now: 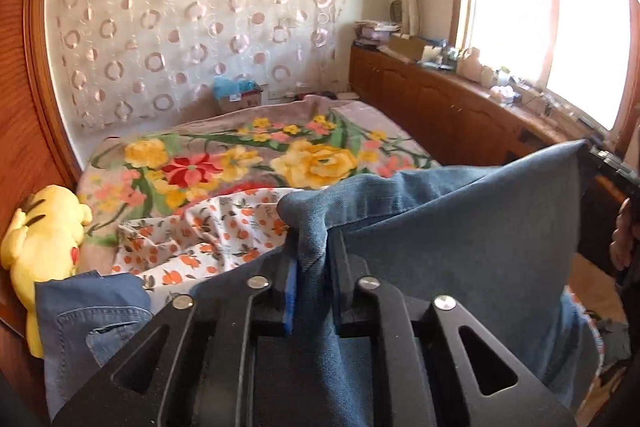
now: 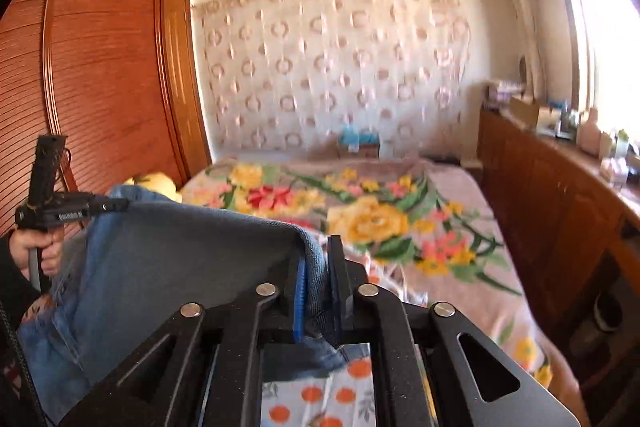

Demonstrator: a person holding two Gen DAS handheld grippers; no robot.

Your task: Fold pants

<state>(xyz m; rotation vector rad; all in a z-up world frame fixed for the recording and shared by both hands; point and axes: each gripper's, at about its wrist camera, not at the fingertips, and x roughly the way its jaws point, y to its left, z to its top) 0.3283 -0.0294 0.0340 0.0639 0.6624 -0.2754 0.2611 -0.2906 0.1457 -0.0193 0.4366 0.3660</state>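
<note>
The blue denim pants [image 1: 460,227] hang lifted over the bed, stretched between both grippers. My left gripper [image 1: 312,247] is shut on a bunched fold of the denim; the right wrist view shows it at far left [image 2: 120,205], held by a hand [image 2: 44,247]. My right gripper [image 2: 318,259] is shut on the opposite corner of the pants [image 2: 180,259], with the cloth edge wrapped between its blue pads; the left wrist view shows it at the right edge [image 1: 604,157]. More denim with a pocket [image 1: 92,311] lies at lower left; I cannot tell whether it is the same garment.
A white cloth with orange fruit print [image 1: 208,235] lies under the pants on the floral blanket [image 1: 240,163]. A yellow plush toy [image 1: 40,239] sits at the left by the wooden wardrobe [image 2: 100,67]. A cluttered wooden cabinet [image 1: 440,95] runs under the window.
</note>
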